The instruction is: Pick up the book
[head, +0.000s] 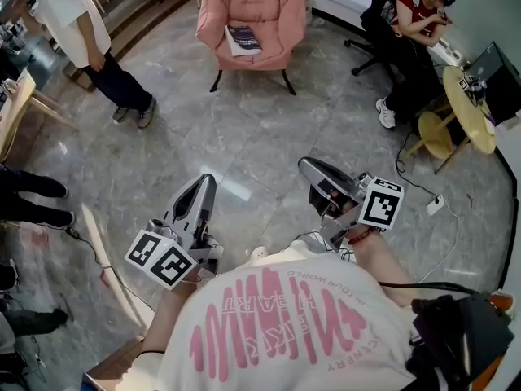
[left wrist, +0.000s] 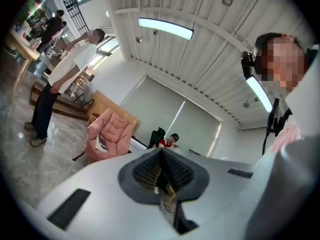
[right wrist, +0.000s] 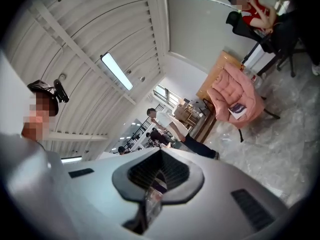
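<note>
A book with a dark cover [head: 243,40] lies on the seat of a pink armchair [head: 252,19] at the far side of the floor. It shows small in the left gripper view [left wrist: 102,143] and the right gripper view [right wrist: 237,109]. My left gripper [head: 205,183] is held close to my body at lower left, shut and empty. My right gripper [head: 308,166] is at centre right, shut too, with nothing held. Both point roughly toward the chair, far short of it.
A person in a white shirt [head: 81,31] stands at the far left. A seated person in red [head: 419,15] is at the far right beside a round yellow table [head: 470,108]. Cables [head: 435,206] trail on the marble floor at right. A wooden bench edge [head: 20,104] is at left.
</note>
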Available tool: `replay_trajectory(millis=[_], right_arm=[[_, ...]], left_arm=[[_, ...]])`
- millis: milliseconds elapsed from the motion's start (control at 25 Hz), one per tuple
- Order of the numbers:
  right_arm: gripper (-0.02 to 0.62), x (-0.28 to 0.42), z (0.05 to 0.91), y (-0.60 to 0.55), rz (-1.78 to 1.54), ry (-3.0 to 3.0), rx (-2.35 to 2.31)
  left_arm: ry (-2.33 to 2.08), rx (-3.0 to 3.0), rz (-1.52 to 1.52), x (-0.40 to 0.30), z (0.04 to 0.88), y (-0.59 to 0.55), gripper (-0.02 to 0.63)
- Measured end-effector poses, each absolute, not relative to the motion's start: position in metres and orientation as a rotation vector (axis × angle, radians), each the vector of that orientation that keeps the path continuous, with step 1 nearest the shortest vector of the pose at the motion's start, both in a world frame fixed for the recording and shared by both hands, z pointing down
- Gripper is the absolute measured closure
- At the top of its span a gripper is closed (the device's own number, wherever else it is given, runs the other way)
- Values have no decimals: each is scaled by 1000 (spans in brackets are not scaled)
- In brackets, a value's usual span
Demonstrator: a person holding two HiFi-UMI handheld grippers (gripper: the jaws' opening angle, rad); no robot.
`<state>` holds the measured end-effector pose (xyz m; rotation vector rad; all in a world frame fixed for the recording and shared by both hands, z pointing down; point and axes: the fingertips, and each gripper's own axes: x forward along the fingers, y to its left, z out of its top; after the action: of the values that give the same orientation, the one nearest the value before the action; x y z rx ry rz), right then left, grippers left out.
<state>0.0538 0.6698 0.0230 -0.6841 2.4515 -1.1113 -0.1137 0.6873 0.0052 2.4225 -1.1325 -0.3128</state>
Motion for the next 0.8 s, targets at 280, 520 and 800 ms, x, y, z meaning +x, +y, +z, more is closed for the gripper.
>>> replay_trajectory(millis=[280, 520, 800], right_arm=[[585, 41, 28, 663, -1128, 2426, -673], [586, 39, 29, 659, -1143, 2417, -691], [586, 54, 30, 635, -1166, 2390, -677]], left_arm=[[-1115, 2430, -312, -123, 9, 681, 598], [-1101, 2429, -319, -127, 9, 673, 598], [-1097, 2448, -312, -110, 3, 650, 598]])
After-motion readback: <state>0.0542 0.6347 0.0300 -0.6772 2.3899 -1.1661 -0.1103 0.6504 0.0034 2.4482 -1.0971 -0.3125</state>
